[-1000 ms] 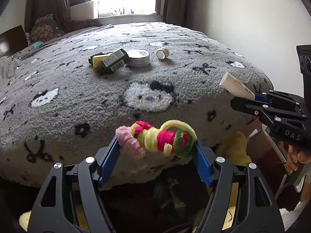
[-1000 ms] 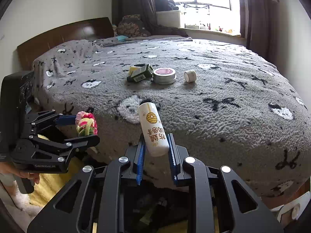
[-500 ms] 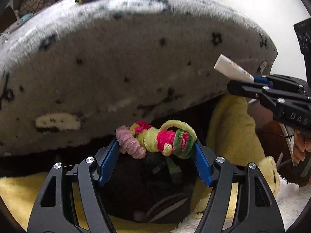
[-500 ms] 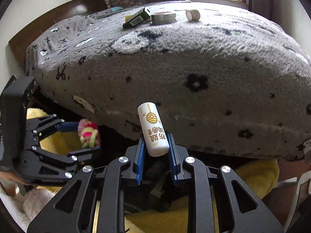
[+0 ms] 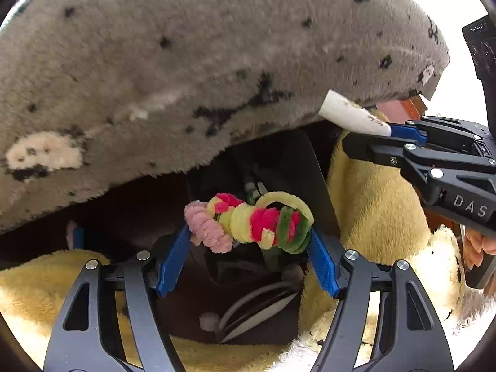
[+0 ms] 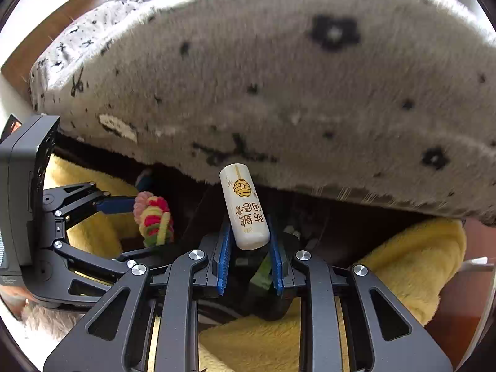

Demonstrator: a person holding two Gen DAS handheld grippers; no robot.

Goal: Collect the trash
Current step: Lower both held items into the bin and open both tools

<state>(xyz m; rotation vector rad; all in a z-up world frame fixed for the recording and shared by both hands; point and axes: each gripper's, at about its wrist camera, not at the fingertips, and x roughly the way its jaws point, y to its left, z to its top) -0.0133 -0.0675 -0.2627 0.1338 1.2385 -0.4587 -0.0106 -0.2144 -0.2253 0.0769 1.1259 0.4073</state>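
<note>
My left gripper (image 5: 249,241) is shut on a fuzzy pink, yellow, red and green chenille twist (image 5: 248,221); it also shows in the right wrist view (image 6: 153,217). My right gripper (image 6: 249,241) is shut on a cream lip-balm tube with a beehive print (image 6: 245,206); the tube also shows in the left wrist view (image 5: 353,114). Both grippers hang low in front of the bed's edge, above a dark bin (image 5: 257,316) with dark contents below the fingers.
The grey fleece bed cover (image 5: 186,62) with black marks hangs over the bed edge and fills the upper view (image 6: 294,77). A yellow fluffy rug (image 6: 412,263) lies around the bin on the floor (image 5: 372,201). A wooden headboard (image 6: 77,9) is far left.
Both grippers have dropped from above the bed top to below its edge, still holding the twist and the tube. The items on the bed top have gone out of view.
</note>
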